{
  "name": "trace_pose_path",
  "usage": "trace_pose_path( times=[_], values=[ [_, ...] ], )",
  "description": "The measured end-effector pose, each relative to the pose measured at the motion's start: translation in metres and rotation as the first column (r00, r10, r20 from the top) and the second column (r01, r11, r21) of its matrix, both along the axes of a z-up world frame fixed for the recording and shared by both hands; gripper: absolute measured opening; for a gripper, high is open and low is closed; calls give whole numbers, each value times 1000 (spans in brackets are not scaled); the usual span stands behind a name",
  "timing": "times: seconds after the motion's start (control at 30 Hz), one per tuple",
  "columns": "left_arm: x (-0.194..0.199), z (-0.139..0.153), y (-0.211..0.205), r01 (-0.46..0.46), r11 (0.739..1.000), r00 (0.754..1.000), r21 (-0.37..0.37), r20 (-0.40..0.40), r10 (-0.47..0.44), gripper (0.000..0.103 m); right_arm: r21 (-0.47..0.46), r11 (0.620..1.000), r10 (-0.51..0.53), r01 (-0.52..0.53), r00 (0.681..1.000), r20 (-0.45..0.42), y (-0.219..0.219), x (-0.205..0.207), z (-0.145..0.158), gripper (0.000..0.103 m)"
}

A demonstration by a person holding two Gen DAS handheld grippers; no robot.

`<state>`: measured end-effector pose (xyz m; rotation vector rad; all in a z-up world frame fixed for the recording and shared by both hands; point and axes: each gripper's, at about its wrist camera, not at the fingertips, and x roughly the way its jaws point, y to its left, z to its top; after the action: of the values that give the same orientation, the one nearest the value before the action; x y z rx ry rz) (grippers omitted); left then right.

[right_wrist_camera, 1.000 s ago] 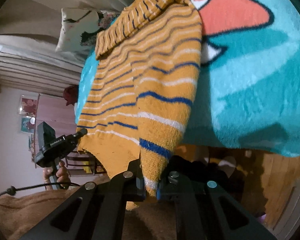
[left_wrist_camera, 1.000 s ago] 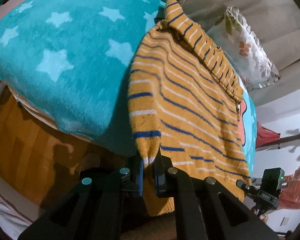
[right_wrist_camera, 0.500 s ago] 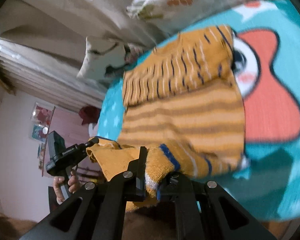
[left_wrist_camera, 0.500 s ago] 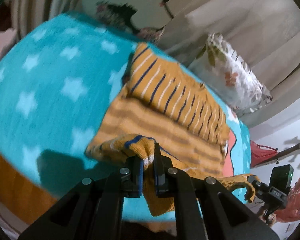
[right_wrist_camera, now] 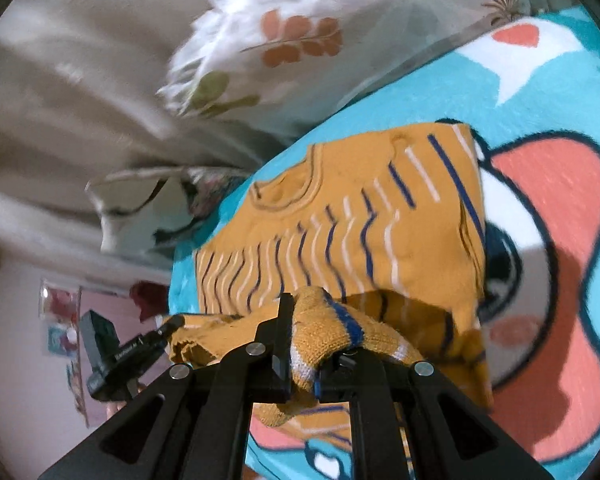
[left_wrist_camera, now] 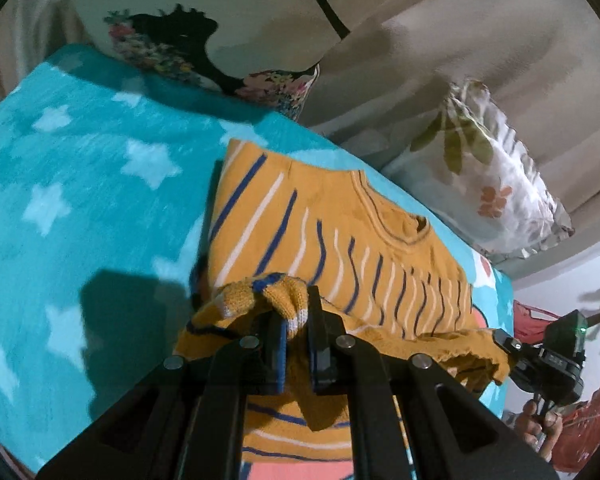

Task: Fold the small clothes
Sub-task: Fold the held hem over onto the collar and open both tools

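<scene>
A small mustard-yellow sweater (left_wrist_camera: 340, 236) with blue and white stripes lies on a teal blanket (left_wrist_camera: 72, 208), neckline toward the pillows. It also shows in the right wrist view (right_wrist_camera: 352, 208). My left gripper (left_wrist_camera: 296, 320) is shut on one hem corner. My right gripper (right_wrist_camera: 304, 336) is shut on the other hem corner. Both corners are held up over the sweater's upper half, and the hem between them sags in a fold. Each gripper shows in the other's view, the right one (left_wrist_camera: 540, 356) and the left one (right_wrist_camera: 132, 352).
Two floral pillows (left_wrist_camera: 492, 184) (left_wrist_camera: 228, 28) lean against a beige sheet at the head of the bed. The blanket has white stars on the left and a coral cartoon print (right_wrist_camera: 548, 264) on the right. A red bag (left_wrist_camera: 588, 424) lies beyond the bed.
Both grippers carried the hem from hanging off the bed's edge up and forward over the sweater toward the neckline, folding the lower half over the upper half.
</scene>
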<state>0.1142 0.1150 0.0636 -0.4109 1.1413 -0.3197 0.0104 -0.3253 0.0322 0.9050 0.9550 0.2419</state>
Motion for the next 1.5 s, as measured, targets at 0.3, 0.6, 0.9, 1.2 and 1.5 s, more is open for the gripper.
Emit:
trace_pose_path(
  times=[0.3, 0.6, 0.9, 1.2, 1.5],
  values=[
    [58, -38, 10, -39, 993, 992, -112, -122, 25, 16, 32, 998, -51, 55, 992, -112, -14, 61, -35, 13],
    [79, -53, 28, -137, 951, 980, -276, -179, 89, 35, 168, 967, -164, 189, 974, -155, -32, 88, -62, 40],
    [88, -45, 47, -217, 944, 971, -247, -152, 184, 54, 194, 947, -232, 257, 962, -142, -46, 101, -66, 49],
    [71, -34, 72, -215, 971, 972, -104, -116, 203, 55, 201, 919, -322, 338, 940, -112, -73, 96, -47, 64],
    [13, -36, 81, -118, 985, 988, 126, -84, 129, 58, -216, 975, -85, 47, 982, -170, -52, 28, -2, 64]
  ],
)
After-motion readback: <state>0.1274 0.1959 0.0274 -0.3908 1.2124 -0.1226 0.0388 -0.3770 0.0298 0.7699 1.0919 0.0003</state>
